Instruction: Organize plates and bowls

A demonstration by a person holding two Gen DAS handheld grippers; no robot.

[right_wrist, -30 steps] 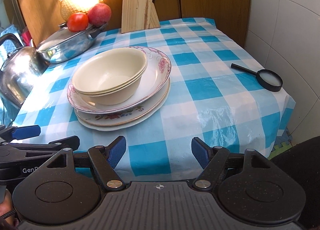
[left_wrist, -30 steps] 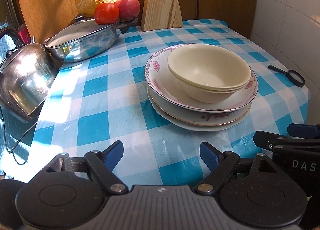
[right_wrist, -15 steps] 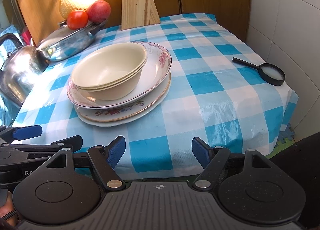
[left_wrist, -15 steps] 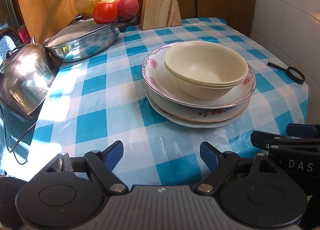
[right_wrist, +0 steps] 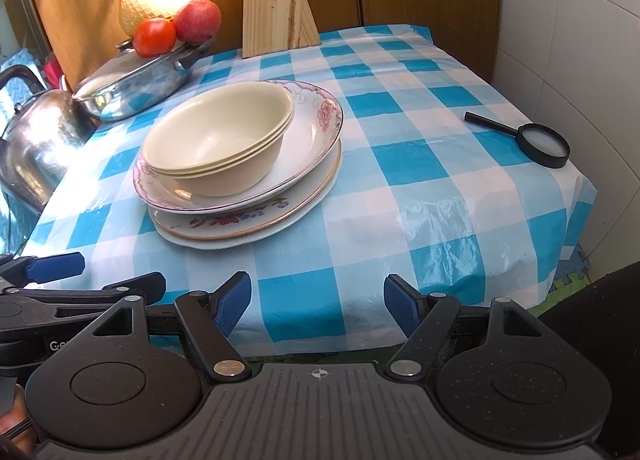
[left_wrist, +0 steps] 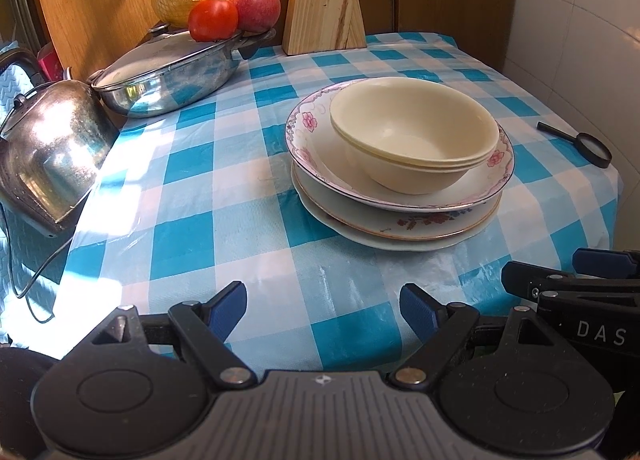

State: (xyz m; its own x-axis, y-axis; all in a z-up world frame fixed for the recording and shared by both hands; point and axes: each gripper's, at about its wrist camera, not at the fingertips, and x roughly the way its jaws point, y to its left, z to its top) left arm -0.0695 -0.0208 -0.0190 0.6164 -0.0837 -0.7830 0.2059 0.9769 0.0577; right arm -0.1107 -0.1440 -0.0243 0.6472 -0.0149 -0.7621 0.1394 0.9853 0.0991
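So both claws are just hanging at the near edge of the table, nothing in either one. The left gripper (left_wrist: 322, 308) has its blue pads spread wide apart with only tablecloth (left_wrist: 192, 220) showing between them. Same deal with the right gripper (right_wrist: 318, 302): fingers apart, gripping nothing, sitting right at the cloth's front edge.

The stack is the main thing. Nested cream bowls (left_wrist: 416, 132) sit inside a pink-flowered plate (left_wrist: 304, 128), and that plate rests on a gold-rimmed floral plate (left_wrist: 420, 222), with a plain white plate at the very bottom. From the left claw the stack is ahead and a bit to the right, well apart from the pads. From the right claw the bowls (right_wrist: 218, 140) are ahead and to the left, also not touching anything.

Other stuff: a magnifying glass (right_wrist: 542, 144) is ahead-right of the right claw near the cloth's far side edge. A kettle (left_wrist: 48, 156) sits far left of the left claw, with a lidded steel pan (left_wrist: 168, 72) beyond it carrying a tomato (left_wrist: 212, 20), an apple and a netted pomelo. A knife block (left_wrist: 324, 0) stands straight ahead at the back.
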